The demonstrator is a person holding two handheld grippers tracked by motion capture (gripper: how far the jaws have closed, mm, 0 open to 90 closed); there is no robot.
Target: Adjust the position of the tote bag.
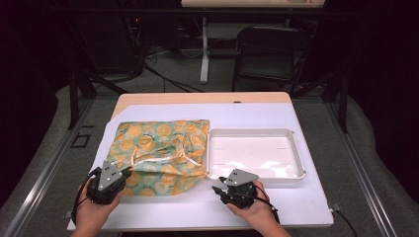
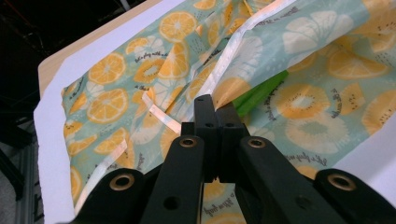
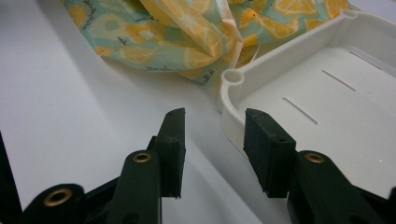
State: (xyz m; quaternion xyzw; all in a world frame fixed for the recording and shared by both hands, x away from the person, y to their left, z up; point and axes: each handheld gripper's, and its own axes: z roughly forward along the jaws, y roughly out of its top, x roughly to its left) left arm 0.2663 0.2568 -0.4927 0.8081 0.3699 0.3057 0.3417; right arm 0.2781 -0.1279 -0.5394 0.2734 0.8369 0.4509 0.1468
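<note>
A drawstring bag printed with orange slices on teal lies flat on the left half of the white mat. My left gripper sits at its near left corner, shut, and in the left gripper view the jaw tips meet on the bag's white hem. There the cloth peaks up and a green thing shows inside. My right gripper rests open on the mat just before the near left corner of a white tray. In the right gripper view its jaws stand apart around nothing, the tray's corner just ahead.
The white mat covers a wooden table whose bare far edge shows. The tray holds nothing and touches the bag's right side. Beyond the table stand a dark chair and a desk leg on the floor.
</note>
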